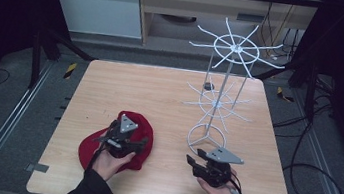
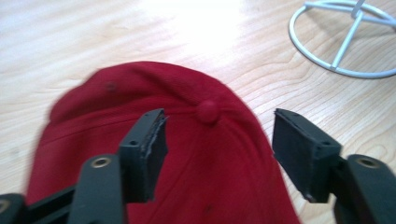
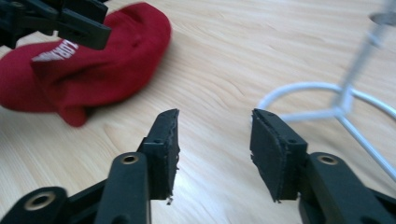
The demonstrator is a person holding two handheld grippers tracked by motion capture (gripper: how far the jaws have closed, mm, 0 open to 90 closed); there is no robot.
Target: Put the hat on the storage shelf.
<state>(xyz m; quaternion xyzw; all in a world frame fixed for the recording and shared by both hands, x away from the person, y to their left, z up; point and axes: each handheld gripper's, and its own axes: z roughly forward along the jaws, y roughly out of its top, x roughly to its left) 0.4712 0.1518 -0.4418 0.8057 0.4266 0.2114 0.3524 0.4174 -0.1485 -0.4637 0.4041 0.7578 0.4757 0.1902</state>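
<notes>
My right gripper (image 1: pixel 197 162) sits near-right on the wooden table (image 1: pixel 160 95), jaws wide, holding nothing. My left gripper (image 2: pixel 219 135) is above the red cap (image 2: pixel 154 135) at near-left, jaws wide either side of its top button (image 2: pixel 207 111), not closed on it. The cap has white lettering (image 3: pixel 51 53), too blurred to read. Crown soft, crumpled. White wire rack (image 1: pixel 221 91) stands far-right, ring base just beyond my right gripper.

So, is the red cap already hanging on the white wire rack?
No. The red cap lies flat on the table, beside the white wire rack, under the open left gripper.
</notes>
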